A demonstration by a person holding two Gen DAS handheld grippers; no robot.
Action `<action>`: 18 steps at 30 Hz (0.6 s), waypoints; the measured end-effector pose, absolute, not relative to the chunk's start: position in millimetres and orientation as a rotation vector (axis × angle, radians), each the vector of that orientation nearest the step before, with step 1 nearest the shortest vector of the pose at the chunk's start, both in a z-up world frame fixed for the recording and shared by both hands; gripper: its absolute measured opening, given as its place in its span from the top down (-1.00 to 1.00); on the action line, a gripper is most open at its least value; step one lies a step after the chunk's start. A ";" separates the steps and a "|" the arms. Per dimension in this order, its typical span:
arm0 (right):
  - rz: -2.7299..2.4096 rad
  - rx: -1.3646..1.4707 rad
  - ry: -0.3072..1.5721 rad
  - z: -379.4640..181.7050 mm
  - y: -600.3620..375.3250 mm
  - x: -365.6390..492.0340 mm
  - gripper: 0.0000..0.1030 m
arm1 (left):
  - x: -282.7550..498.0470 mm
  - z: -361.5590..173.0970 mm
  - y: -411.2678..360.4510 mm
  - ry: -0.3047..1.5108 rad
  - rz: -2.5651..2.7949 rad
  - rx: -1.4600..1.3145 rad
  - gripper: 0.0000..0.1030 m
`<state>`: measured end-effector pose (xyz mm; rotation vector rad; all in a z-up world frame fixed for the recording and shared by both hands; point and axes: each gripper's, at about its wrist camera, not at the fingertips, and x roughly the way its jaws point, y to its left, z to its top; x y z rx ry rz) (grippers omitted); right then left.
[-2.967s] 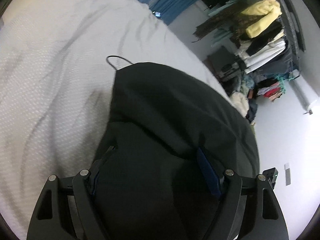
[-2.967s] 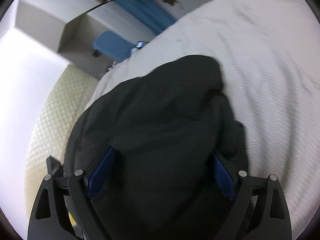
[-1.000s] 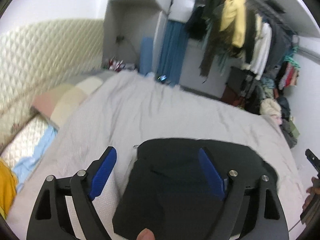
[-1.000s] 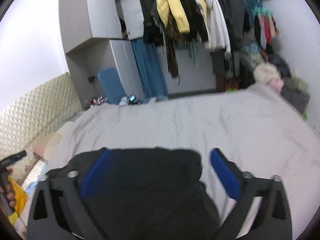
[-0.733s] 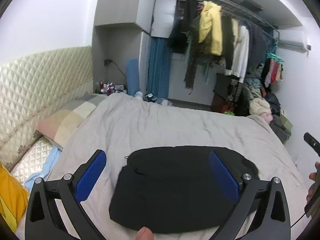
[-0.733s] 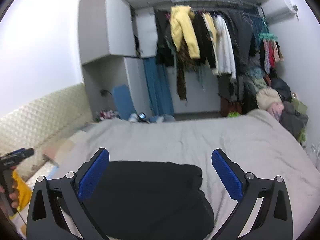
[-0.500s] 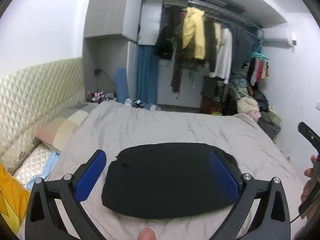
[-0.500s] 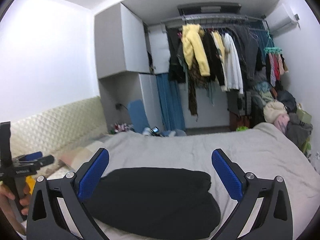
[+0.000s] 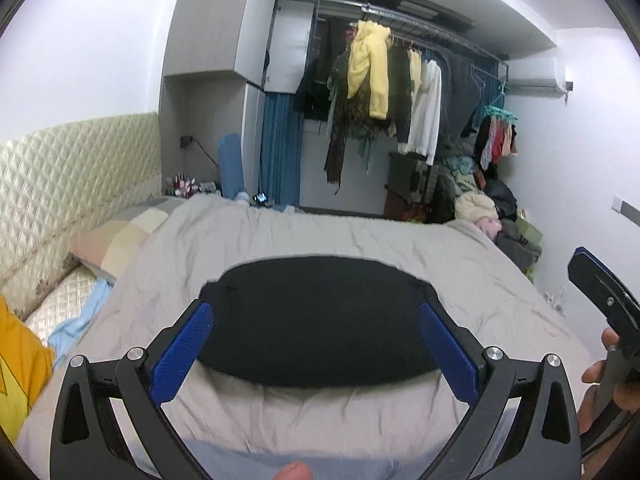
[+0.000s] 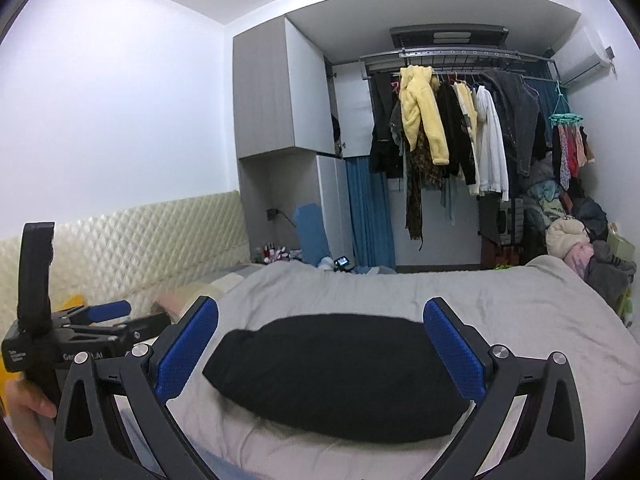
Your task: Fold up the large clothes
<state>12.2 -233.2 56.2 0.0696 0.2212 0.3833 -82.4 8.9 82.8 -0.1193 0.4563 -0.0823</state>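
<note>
Folded black garment (image 9: 320,316) lies mid-bed (image 9: 360,236) — grey sheet bare all round.

right gripper (image 9: 600,312) cut off at frame edge; yellow cloth (image 9: 20,352) likewise

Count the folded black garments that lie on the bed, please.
1. The folded black garment lies on the grey bed cover, near the edge closest to the cameras. Both pairs of jaws are open and apart from it. Any other clothes on the bed would be out of view.
</note>
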 end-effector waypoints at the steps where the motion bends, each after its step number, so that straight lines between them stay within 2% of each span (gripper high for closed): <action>1: 0.380 0.065 0.228 51.3 -229.8 9.0 -1.00 | -85.6 77.0 11.1 0.465 -0.082 -0.129 -1.00; 8: 0.436 0.087 0.276 20.9 -213.7 -10.2 -1.00 | -100.6 44.4 17.3 0.488 -0.052 -0.127 -0.99; 18: 0.377 0.080 0.345 -16.9 -207.5 -8.1 -1.00 | -79.0 14.9 30.6 0.540 -0.058 -0.131 -0.99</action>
